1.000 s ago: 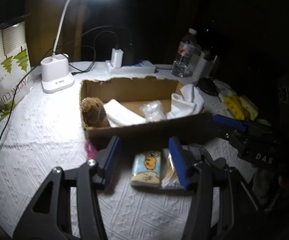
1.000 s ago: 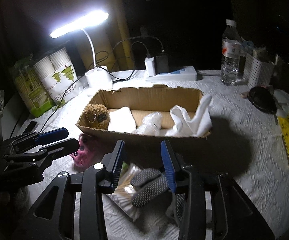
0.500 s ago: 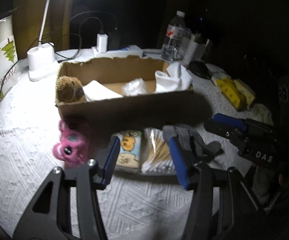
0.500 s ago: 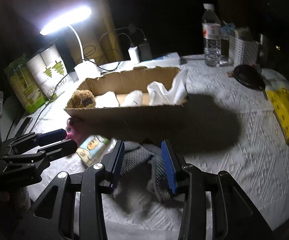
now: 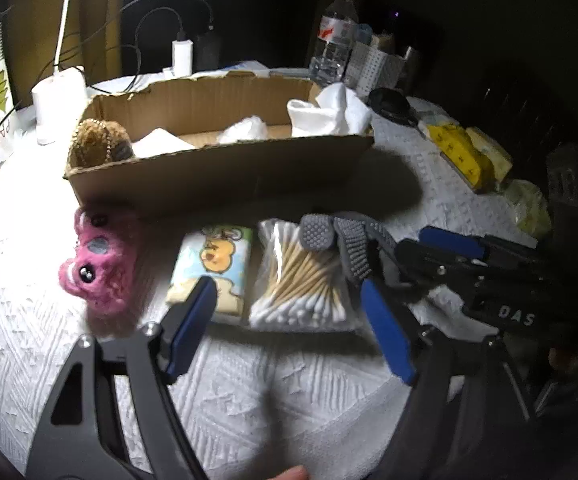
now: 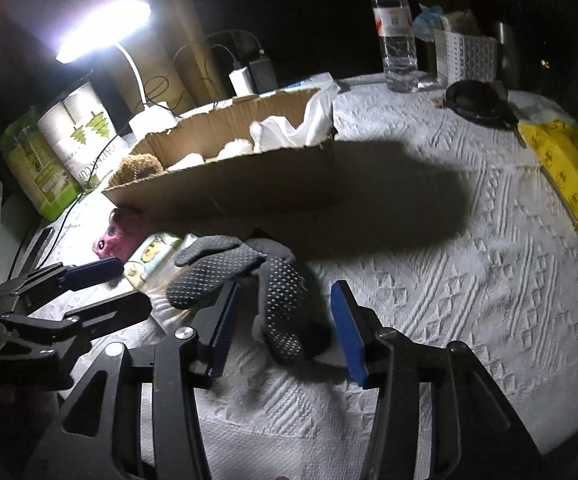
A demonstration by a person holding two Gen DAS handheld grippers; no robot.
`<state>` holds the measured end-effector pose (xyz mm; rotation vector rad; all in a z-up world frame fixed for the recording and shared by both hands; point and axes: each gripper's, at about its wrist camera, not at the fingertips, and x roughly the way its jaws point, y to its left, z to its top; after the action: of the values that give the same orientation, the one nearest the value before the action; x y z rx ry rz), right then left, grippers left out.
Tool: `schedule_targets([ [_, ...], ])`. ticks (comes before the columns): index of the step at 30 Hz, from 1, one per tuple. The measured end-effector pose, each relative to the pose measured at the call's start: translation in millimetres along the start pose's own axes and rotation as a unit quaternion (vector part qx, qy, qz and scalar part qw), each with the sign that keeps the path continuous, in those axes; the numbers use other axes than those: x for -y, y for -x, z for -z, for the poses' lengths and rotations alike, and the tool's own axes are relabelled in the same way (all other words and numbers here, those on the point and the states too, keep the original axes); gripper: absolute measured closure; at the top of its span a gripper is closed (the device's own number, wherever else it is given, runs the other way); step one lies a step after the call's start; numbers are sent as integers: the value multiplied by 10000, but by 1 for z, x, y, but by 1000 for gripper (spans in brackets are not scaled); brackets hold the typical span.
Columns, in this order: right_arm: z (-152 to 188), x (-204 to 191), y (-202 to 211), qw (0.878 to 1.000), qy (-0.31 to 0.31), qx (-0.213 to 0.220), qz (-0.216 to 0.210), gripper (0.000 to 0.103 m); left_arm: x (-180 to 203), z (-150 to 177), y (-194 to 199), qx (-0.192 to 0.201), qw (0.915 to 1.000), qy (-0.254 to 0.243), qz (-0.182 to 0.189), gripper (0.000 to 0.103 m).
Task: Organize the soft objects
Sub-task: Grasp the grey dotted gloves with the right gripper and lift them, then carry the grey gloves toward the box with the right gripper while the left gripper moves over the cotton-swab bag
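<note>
- White textured cloth (image 6: 469,280) covers the table, lit by a desk lamp (image 6: 101,32) at the far left; the room behind is dark.
- Cardboard box (image 5: 225,176) sits at the middle of the table. Inside, from left to right: a brown plush toy (image 5: 97,146), a folded white piece (image 5: 157,146), a crinkly clear bundle (image 5: 245,130), possibly plastic wrap, and white cloth (image 5: 329,114) draped over the right corner.
- White lattice basket (image 6: 465,60) stands far right beside a water bottle (image 6: 397,36); its contents are too dim to name.
- In front of the box lie a pink plush toy (image 5: 97,264), a tissue pack (image 5: 213,268), a bag of cotton swabs (image 5: 301,280) and a grey dotted glove (image 6: 265,280), in a row from left to right.
- Left gripper (image 5: 289,320) hangs open above the tissue pack and swabs, holding nothing.
- Right gripper (image 6: 285,328) is open with the glove lying between its blue pads, not clamped.
- Compared with a second ago, both grippers have pulled back toward the near edge and spread wider, and the pink toy is now in full view.
</note>
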<state>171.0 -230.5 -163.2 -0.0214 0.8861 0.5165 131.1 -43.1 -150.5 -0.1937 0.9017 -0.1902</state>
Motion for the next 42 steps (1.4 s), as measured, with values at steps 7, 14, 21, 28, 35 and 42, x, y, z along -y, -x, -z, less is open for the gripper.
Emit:
schedule_targets([
  [7, 2, 2, -23, 9998, 54, -178, -79, 53, 2, -2, -10, -125, 9998, -87, -143, 27],
  [14, -2, 3, -32, 9996, 214, -182, -58, 76, 8, -6, -18, -187, 9994, -181, -241, 27],
  [21, -7, 20, -14, 9999, 112, 55, 54, 77, 20, -10, -25, -203, 9990, -354, -202, 27],
  [28, -10, 37, 0, 9997, -27, 194, 155, 77, 29, -9, -38, -254, 9978, -582, -175, 27],
  [35, -12, 44, 11, 9992, -110, 313, 216, 77, 27, -5, -52, -266, 9960, -785, -324, 28],
  [42, -18, 37, 21, 9989, -38, 421, 184, 77, 26, -5, -47, -268, 9964, -800, -106, 49],
])
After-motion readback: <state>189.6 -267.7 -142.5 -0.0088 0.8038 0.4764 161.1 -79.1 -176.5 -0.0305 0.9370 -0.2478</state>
